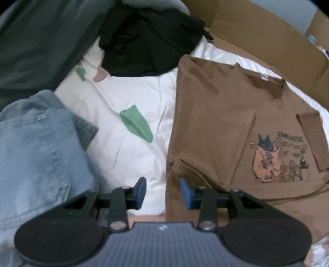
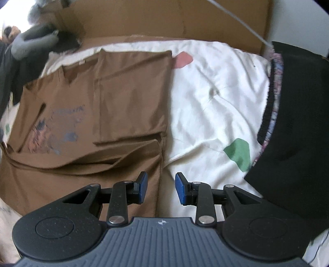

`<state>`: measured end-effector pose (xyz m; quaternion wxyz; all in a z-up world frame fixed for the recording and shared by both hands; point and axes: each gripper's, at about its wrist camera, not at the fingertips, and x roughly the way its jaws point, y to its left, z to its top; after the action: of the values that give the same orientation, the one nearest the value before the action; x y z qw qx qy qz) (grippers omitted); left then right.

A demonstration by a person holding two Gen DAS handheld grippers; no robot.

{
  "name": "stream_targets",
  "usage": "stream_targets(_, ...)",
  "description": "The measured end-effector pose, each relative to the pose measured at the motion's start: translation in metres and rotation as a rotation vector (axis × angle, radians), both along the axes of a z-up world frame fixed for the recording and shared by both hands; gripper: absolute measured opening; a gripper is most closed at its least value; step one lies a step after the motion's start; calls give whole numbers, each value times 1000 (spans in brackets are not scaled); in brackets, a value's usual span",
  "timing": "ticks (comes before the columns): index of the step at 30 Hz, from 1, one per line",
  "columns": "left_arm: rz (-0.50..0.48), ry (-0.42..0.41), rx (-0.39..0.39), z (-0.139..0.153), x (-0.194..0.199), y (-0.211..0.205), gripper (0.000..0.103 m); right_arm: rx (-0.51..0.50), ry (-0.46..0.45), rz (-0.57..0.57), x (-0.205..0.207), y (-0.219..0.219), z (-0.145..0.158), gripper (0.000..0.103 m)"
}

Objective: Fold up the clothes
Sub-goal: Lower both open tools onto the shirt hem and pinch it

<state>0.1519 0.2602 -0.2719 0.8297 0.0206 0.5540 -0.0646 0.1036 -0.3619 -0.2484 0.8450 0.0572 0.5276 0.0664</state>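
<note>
Nearest, both grippers stood with their jaws apart and nothing between them: the left gripper (image 1: 163,192) hung over the left bottom edge of the brown T-shirt (image 1: 209,127), and the right gripper (image 2: 161,189) over its right bottom edge, where brown cloth met the white quilt (image 2: 205,98). Beyond the pads, the T-shirt lay flat on the bed, front up, with both sides turned in over the chest, the sleeves tucked across, and the cat print (image 1: 277,158) partly covered. The hem lay loosely rumpled. By that lie, the lengthwise folds looked done and the crosswise fold was probably in hand; it would call for each gripper to pinch a bottom corner and carry the hem toward the collar (image 1: 265,81). Farther off lay jeans (image 1: 39,147), a black garment (image 1: 148,43) and cardboard (image 2: 164,18).
</note>
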Motion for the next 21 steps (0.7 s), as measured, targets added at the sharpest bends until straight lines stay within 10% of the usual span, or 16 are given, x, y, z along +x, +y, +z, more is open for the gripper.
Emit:
stream_targets(17,-225,-31,-47,-31,18,-17,39,-52,-57,180,38,18,-43,34)
stream_targets(21,-213,-19,-63,-34,21,-14,22,-23,-69,169,43,15,-38,34)
